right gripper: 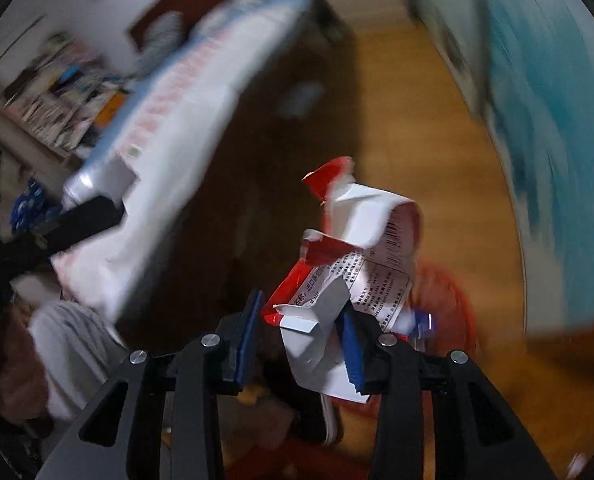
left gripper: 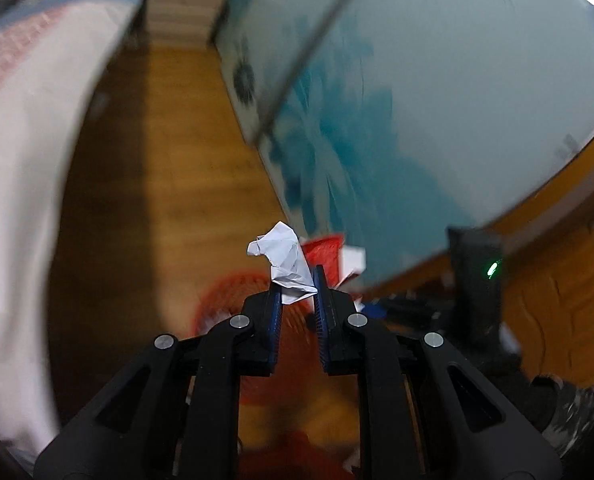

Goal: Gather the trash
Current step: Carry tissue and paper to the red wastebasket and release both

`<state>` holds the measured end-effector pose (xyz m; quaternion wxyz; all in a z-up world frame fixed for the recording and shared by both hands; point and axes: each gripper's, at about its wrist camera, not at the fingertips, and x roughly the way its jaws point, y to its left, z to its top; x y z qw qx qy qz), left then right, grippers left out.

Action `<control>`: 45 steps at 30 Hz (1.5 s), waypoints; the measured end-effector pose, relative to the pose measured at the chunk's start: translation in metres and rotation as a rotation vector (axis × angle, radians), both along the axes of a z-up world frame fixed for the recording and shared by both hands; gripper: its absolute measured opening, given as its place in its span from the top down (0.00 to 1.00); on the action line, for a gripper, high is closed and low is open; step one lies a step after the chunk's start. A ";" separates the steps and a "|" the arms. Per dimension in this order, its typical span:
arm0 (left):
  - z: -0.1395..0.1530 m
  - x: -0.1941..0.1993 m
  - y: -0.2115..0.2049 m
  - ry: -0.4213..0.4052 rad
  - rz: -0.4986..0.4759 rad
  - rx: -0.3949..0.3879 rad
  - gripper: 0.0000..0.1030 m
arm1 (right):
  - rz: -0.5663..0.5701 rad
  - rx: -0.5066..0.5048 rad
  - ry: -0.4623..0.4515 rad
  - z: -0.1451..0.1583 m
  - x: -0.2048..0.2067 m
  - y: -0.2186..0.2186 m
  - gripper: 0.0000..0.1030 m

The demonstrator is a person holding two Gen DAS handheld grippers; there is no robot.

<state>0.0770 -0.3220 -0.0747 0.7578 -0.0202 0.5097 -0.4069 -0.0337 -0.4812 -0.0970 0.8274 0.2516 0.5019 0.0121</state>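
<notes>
My left gripper [left gripper: 297, 286] is shut on a crumpled white paper ball [left gripper: 283, 262], held in the air above a red mesh basket [left gripper: 233, 300] on the wooden floor. My right gripper [right gripper: 301, 316] has its jaws parted; a torn red-and-white printed wrapper [right gripper: 361, 248] sits between them, leaning on the right finger [right gripper: 351, 346], apart from the left one. The red basket shows blurred behind the wrapper [right gripper: 449, 296]. The right gripper's body with a green light [left gripper: 477, 276] shows in the left wrist view, and the wrapper's red edge [left gripper: 325, 252] beside the paper.
A bed with a white, pink and blue cover [left gripper: 25, 160] lies on the left, seen also in the right wrist view [right gripper: 169, 128]. A glass panel with a teal flower print [left gripper: 417, 100] runs along the right. Wooden floor [left gripper: 169, 160] lies between. A cluttered bookshelf [right gripper: 53, 108] stands far left.
</notes>
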 end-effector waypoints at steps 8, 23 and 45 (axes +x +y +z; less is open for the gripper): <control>-0.087 0.014 -0.054 0.145 -0.124 0.240 0.86 | -0.188 0.171 0.147 -0.112 -0.054 -0.019 0.62; -0.111 0.005 -0.085 0.139 -0.168 0.352 0.35 | -0.288 0.163 0.158 -0.125 -0.040 -0.048 0.30; -0.058 0.031 -0.021 0.128 0.066 0.137 0.34 | -0.020 -0.251 0.185 -0.097 -0.012 0.012 0.15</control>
